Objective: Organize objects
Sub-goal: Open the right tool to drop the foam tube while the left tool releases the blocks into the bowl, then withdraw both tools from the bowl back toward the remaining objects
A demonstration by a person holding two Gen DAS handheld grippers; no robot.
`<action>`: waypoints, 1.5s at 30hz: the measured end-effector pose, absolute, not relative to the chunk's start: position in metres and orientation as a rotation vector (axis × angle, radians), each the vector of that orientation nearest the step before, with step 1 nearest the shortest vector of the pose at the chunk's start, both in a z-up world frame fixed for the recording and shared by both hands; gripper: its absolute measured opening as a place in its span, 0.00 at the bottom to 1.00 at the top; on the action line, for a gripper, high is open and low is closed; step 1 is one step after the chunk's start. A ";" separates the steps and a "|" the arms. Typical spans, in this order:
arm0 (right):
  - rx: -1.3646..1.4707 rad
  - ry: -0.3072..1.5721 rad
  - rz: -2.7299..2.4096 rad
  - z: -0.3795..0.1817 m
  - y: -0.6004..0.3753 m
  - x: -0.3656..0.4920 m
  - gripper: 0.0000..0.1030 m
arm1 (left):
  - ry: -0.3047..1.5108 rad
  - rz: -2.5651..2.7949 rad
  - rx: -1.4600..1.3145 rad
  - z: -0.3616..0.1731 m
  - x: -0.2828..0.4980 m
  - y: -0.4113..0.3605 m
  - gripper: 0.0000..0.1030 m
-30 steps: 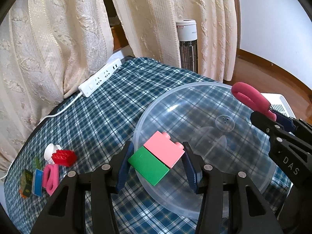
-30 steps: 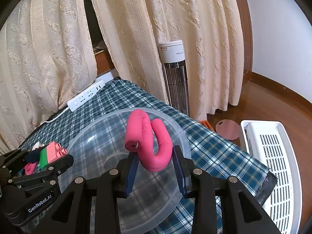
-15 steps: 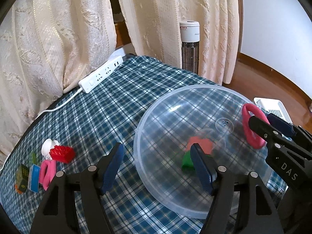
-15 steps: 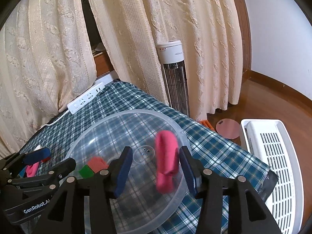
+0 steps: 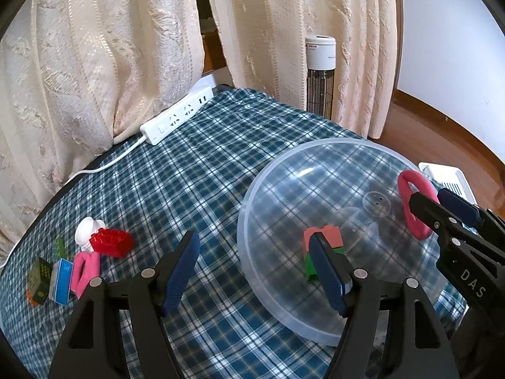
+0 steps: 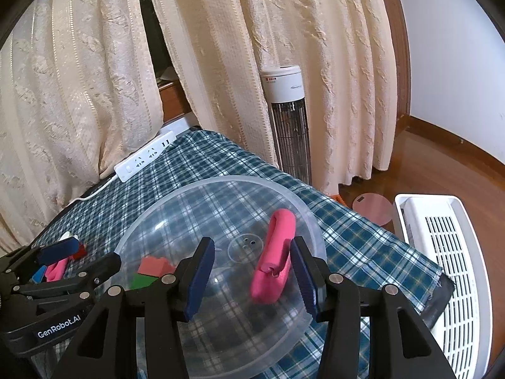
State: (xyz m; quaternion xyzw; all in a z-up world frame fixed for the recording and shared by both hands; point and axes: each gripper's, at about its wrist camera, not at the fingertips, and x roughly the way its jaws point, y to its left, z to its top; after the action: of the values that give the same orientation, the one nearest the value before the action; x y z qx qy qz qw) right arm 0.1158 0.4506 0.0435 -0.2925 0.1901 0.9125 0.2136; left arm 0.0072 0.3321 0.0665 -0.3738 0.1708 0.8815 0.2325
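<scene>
Both grippers are spread wide and hold nothing. The left gripper hangs at the near rim of the one clear bowl; the right gripper hangs over it. In the bowl lie two things: a pink-and-green block and a pink loop. Left of the bowl on the plaid cloth sit one red brick and a second pink loop.
</scene>
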 end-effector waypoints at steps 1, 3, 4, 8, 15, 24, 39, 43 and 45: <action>-0.814 0.525 2.534 0.044 0.449 0.115 0.52 | 0.468 2.423 -1.028 0.067 0.007 0.331 0.71; -0.820 0.524 2.538 0.044 0.447 0.113 0.52 | 0.462 2.428 -1.031 0.067 0.006 0.328 0.71; -0.822 0.524 2.540 0.044 0.446 0.112 0.52 | 0.458 2.430 -1.033 0.067 0.006 0.326 0.71; -0.835 0.513 2.549 0.044 0.439 0.108 0.52 | 0.446 2.438 -1.039 0.068 0.003 0.319 0.71; -0.858 0.485 2.571 0.046 0.426 0.101 0.52 | 0.425 2.451 -1.045 0.069 0.000 0.308 0.71; -0.885 0.460 2.587 0.048 0.410 0.093 0.61 | 0.399 2.470 -1.065 0.069 -0.004 0.292 0.71; -0.914 0.414 2.613 0.052 0.381 0.076 0.70 | 0.340 2.525 -1.112 0.067 -0.015 0.253 0.78; -0.918 0.400 2.623 0.054 0.371 0.072 0.70 | 0.323 2.539 -1.121 0.067 -0.017 0.240 0.78; -0.921 0.394 2.630 0.055 0.366 0.070 0.70 | 0.315 2.546 -1.125 0.067 -0.018 0.234 0.78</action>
State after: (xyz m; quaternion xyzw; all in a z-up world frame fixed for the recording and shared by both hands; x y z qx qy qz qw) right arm 0.0697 0.3661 0.0546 -0.3229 0.1382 0.9220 0.1629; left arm -0.0184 0.2344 0.0669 -0.3957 0.1109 0.8958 0.1693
